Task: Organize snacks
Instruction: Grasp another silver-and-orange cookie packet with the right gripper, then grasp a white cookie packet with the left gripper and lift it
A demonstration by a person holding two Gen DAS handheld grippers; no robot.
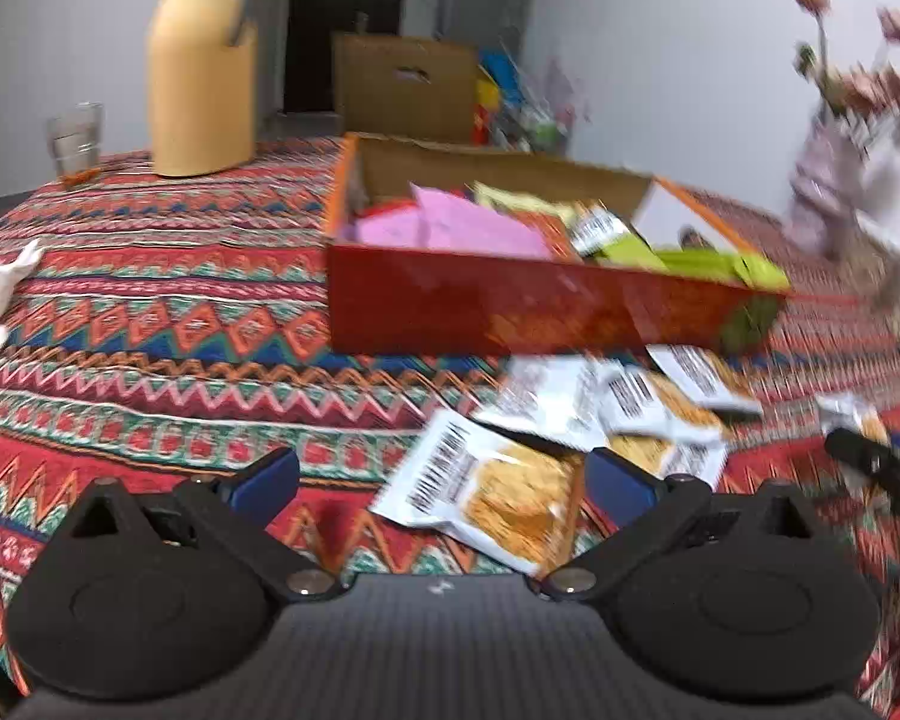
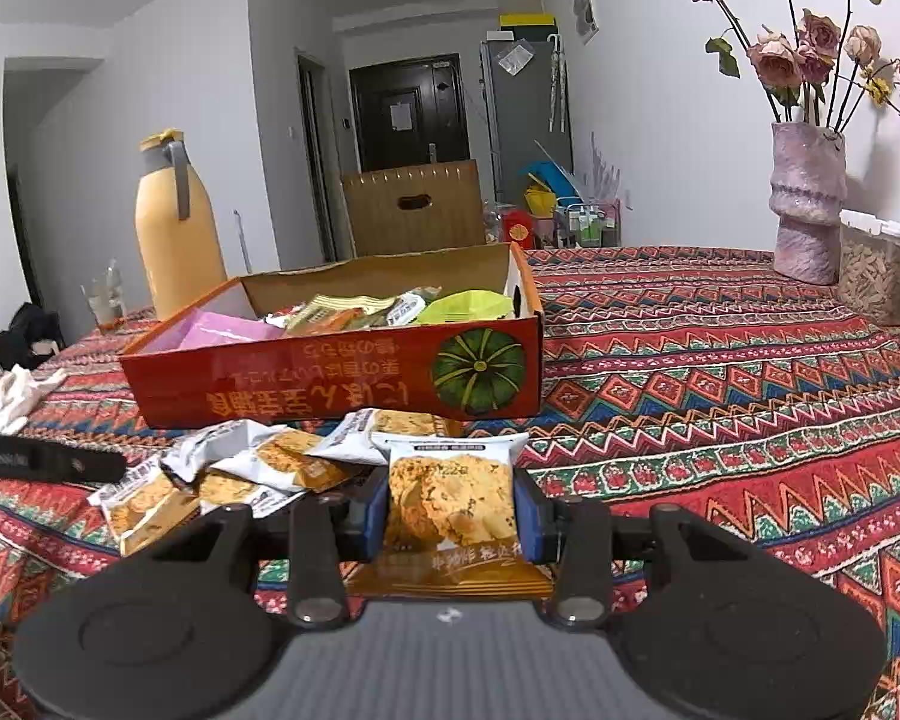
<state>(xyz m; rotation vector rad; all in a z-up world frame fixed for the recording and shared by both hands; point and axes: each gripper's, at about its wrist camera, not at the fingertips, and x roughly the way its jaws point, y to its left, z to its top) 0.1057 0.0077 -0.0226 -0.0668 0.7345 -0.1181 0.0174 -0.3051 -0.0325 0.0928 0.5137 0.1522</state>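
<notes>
Right gripper (image 2: 450, 519) clamps a white-and-orange cracker packet (image 2: 450, 504), likely bound for the red cardboard box (image 2: 330, 384); left gripper (image 1: 441, 483) gapes wide over loose packets (image 1: 606, 402).

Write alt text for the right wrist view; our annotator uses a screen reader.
The right gripper is shut on a biscuit packet, its fingers pinching the sides. Beyond lie loose packets and a red cardboard box of snacks on a patterned tablecloth; a yellow jug and vase of roses stand behind.
</notes>
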